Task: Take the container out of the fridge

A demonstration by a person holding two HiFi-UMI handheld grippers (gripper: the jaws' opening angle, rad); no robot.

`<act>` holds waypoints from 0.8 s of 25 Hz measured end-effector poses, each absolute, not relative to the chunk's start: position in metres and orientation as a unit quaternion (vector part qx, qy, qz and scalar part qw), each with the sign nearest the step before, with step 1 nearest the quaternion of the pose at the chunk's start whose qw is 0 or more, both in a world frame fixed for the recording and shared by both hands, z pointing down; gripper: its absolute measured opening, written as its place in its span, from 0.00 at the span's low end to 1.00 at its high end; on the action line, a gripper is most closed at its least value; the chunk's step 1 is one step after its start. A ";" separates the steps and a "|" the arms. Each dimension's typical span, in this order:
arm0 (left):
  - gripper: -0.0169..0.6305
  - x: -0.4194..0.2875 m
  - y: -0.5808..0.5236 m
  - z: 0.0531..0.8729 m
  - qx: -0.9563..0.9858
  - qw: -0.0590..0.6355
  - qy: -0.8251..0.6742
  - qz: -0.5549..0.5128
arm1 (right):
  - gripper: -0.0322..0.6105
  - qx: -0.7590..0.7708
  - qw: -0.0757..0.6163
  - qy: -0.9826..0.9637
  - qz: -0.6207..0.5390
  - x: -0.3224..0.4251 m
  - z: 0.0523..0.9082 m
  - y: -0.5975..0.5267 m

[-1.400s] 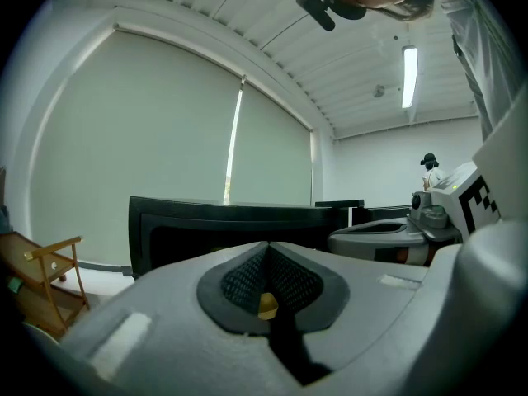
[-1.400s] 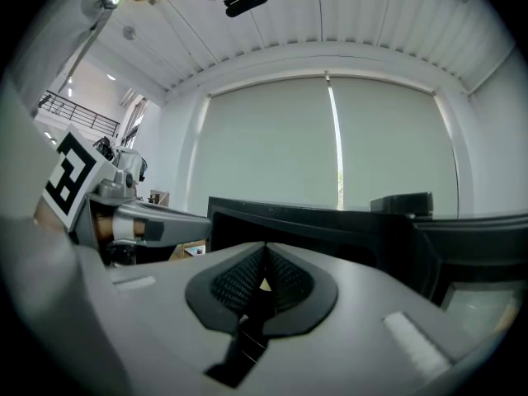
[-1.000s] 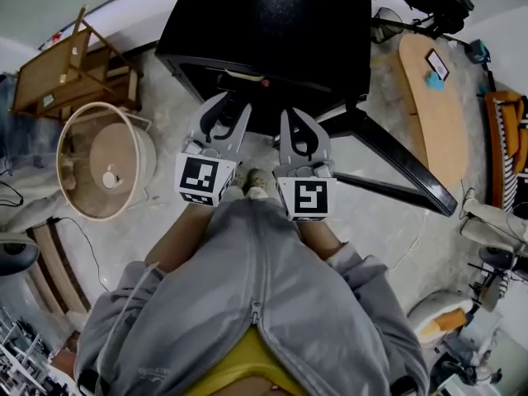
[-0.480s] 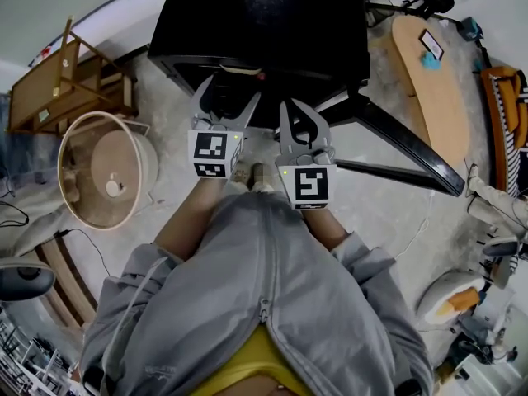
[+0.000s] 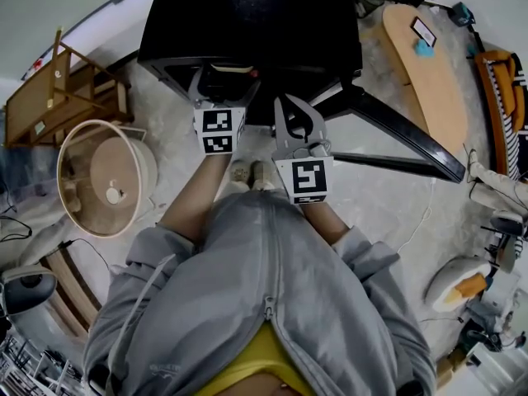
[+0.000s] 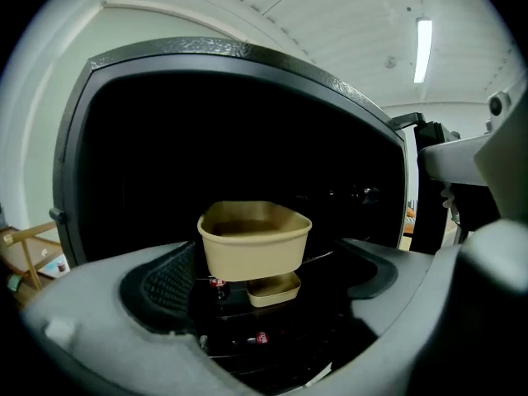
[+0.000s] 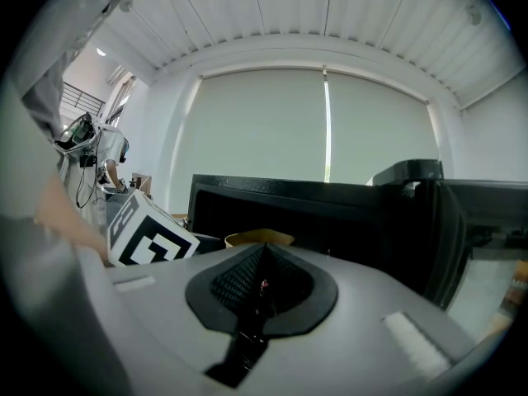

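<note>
Reaching into the fridge
Our left hand-held gripper has just been opening its jaws wide, nothing gripped; the container sits ahead inside; we should straddle its 2 walls, then close gently; right hand-held gripper closed, empty.

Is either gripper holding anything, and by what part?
Nothing. The left gripper has just been opening, the container ahead untouched; the right gripper is shut, empty.
</note>
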State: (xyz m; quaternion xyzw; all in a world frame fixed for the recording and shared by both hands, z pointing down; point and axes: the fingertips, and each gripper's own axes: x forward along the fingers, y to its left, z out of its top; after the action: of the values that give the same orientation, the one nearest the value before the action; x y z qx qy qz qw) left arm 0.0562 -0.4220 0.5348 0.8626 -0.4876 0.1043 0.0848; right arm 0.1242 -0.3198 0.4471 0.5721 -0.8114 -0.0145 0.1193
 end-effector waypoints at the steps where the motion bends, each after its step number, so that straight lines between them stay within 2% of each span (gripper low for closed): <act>1: 0.82 0.056 -0.424 0.537 0.861 0.086 -0.489 0.105 | 0.05 0.572 0.120 -0.811 -0.014 0.125 0.448 -0.319; 16: 0.84 0.067 -0.454 0.552 0.844 0.112 -0.508 0.131 | 0.05 0.580 0.135 -0.803 -0.023 0.138 0.447 -0.310; 20: 0.81 0.068 -0.456 0.555 0.842 0.112 -0.510 0.135 | 0.05 0.580 0.136 -0.803 -0.024 0.138 0.448 -0.309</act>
State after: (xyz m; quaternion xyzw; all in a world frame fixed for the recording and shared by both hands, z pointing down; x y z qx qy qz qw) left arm 0.0683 -0.4560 0.5545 0.8421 -0.5100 0.1352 0.1119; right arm 0.1384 -0.3093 0.4480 0.5801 -0.8028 -0.0236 0.1358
